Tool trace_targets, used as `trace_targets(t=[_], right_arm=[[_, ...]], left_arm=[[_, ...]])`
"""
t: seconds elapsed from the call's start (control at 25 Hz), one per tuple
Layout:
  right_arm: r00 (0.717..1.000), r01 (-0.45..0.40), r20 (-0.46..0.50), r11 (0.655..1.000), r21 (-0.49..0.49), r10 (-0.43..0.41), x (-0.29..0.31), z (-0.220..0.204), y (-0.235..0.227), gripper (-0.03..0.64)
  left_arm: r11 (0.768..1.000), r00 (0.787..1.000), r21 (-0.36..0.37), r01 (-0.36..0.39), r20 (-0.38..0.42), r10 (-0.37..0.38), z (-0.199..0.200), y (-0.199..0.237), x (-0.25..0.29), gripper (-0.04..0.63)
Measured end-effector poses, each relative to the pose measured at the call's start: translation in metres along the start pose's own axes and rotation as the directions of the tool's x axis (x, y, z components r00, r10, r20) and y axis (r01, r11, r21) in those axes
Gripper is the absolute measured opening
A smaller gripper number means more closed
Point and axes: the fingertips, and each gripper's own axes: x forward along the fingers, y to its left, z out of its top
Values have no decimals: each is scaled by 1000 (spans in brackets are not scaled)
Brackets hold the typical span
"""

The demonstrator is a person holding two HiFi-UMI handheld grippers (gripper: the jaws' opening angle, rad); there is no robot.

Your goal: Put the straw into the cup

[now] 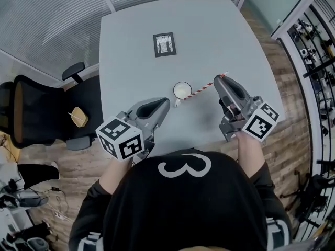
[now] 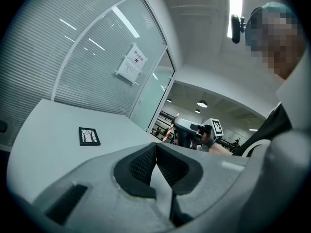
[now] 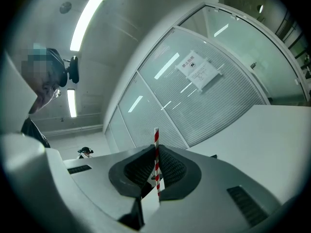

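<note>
**A:** What have the fingers got?

**B:** The right gripper (image 3: 156, 154) has its fingers clenched on the red-and-white straw (image 3: 156, 139), which stands up between the pads. The left gripper (image 2: 155, 149) has its fingers pressed together on nothing and hangs near the cup.

**A:** Where does the straw run?

**B:** From the right gripper's tip it slants down to the white cup (image 1: 182, 82) on the bench (image 1: 209, 30). Its low end is at the cup's right rim.

**A:** So is it in?

**B:** I cannot tell, and it is not released yet. I judge the job nearly done: seat the end, then let go. Otherwise the cup looks empty, plain white inside. A small framed card (image 1: 164, 44) lies well apart.
</note>
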Motion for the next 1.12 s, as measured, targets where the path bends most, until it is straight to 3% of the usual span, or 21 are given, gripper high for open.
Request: trace_targets(t=[0.6,1.12], right_arm=[[996,20,-82,999,32,-17,39,-28,-36,29],[986,73,-154,996,47,-65,53,-60,-75,29]], left_arm=[[985,995,-138,-103,-29,100,-26,52,-9,15],[971,989,-192,-140,-77,127,-48,74,1,15]])
